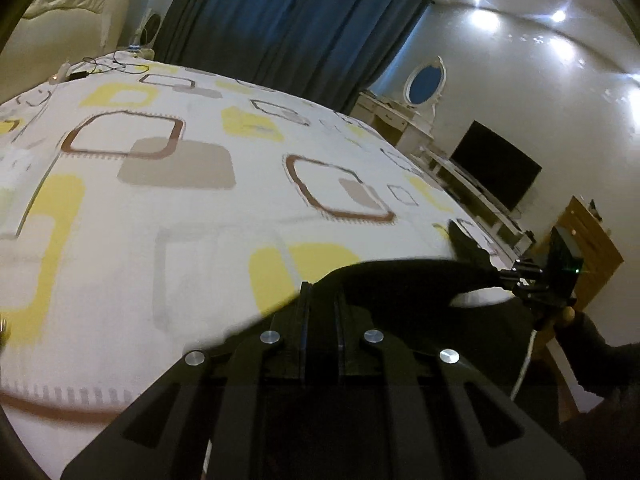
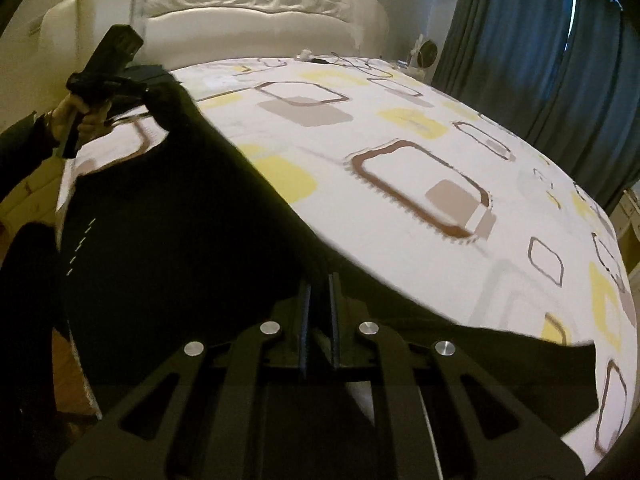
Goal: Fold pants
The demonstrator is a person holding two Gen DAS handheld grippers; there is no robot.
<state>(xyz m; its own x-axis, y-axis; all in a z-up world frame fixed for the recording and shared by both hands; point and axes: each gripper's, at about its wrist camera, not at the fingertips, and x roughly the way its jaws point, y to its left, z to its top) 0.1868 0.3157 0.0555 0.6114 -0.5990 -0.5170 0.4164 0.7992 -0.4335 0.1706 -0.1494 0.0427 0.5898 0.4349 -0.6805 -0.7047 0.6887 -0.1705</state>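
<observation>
The black pants [image 2: 172, 216] hang stretched between my two grippers above the near edge of the bed. My left gripper [image 1: 322, 294] is shut on one end of the pants' top edge [image 1: 400, 280]. My right gripper [image 2: 319, 284] is shut on the other end. In the left wrist view the right gripper [image 1: 504, 274] shows at the far right, pinching the cloth. In the right wrist view the left gripper [image 2: 148, 90] shows at the upper left, held by a hand. The lower part of the pants drops out of sight below the grippers.
The bed [image 1: 180, 208] has a white sheet with yellow, brown and grey squares. A white tufted headboard [image 2: 248, 4] and cables [image 2: 352, 62] lie at its far end. Blue curtains [image 1: 288, 20], a white dresser with mirror [image 1: 420, 88], a TV [image 1: 496, 168] and a wooden cabinet [image 1: 588, 248] stand around.
</observation>
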